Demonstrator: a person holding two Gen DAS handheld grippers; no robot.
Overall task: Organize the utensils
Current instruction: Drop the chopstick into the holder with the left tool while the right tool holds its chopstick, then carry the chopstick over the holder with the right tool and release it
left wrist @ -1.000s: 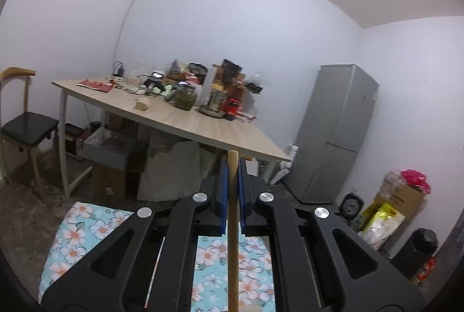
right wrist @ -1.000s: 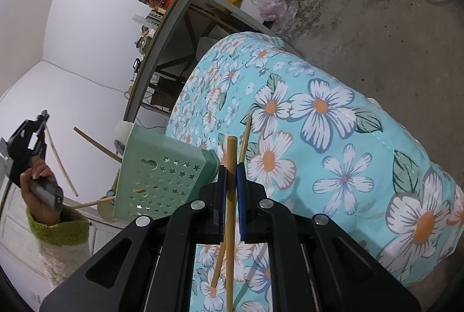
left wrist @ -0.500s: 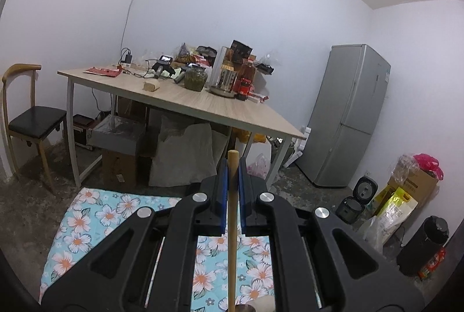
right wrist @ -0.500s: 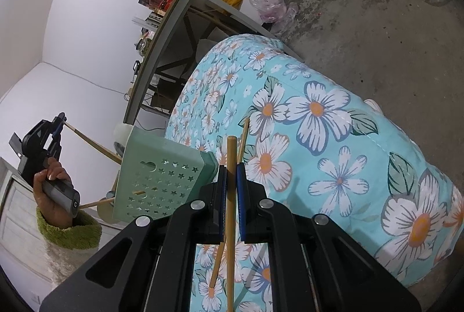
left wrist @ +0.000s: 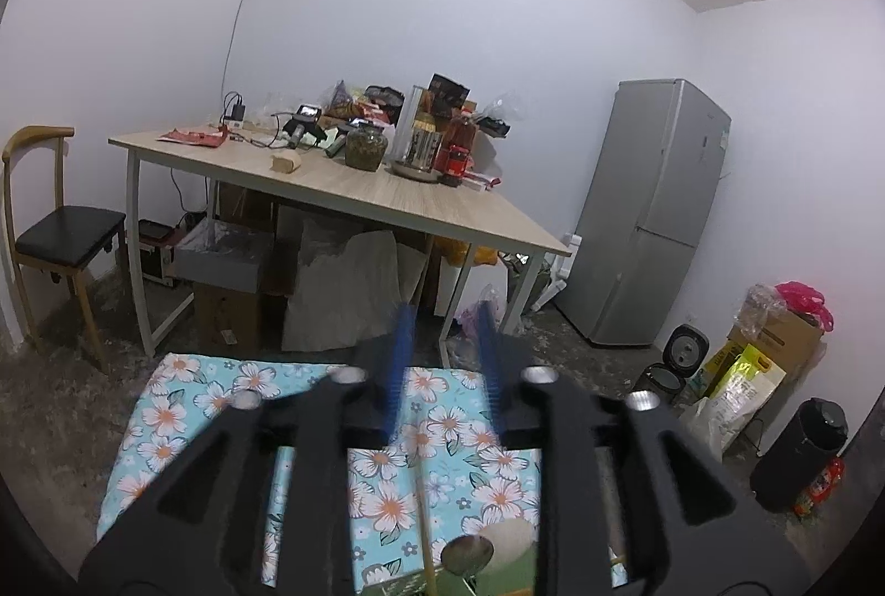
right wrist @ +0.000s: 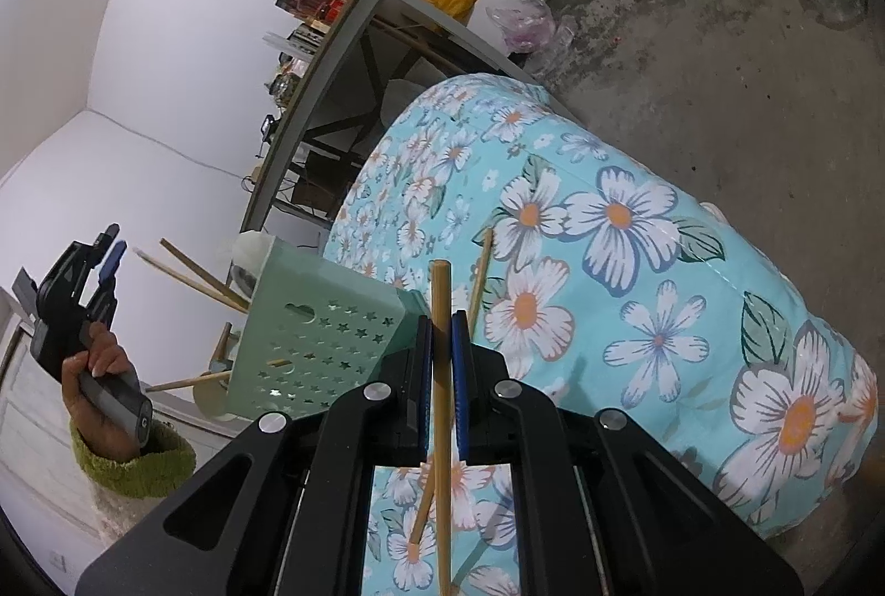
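Observation:
My left gripper is open and empty, held above the floral cloth. Below it a wooden chopstick stands with a metal spoon in the holder at the frame's bottom edge. In the right wrist view the left gripper hangs open just beyond the pale green utensil holder, which has wooden chopsticks sticking out. My right gripper is shut on a wooden chopstick above the cloth. Another chopstick lies on the cloth under it.
A wooden table cluttered with jars and bottles stands behind the cloth, boxes and bags beneath it. A chair is at the left, a grey fridge at the right, with bags and a black bin on the concrete floor.
My left gripper opened and let go of its chopstick, which now stands in the holder. The left gripper tilted down. The right gripper kept its hold and barely moved.

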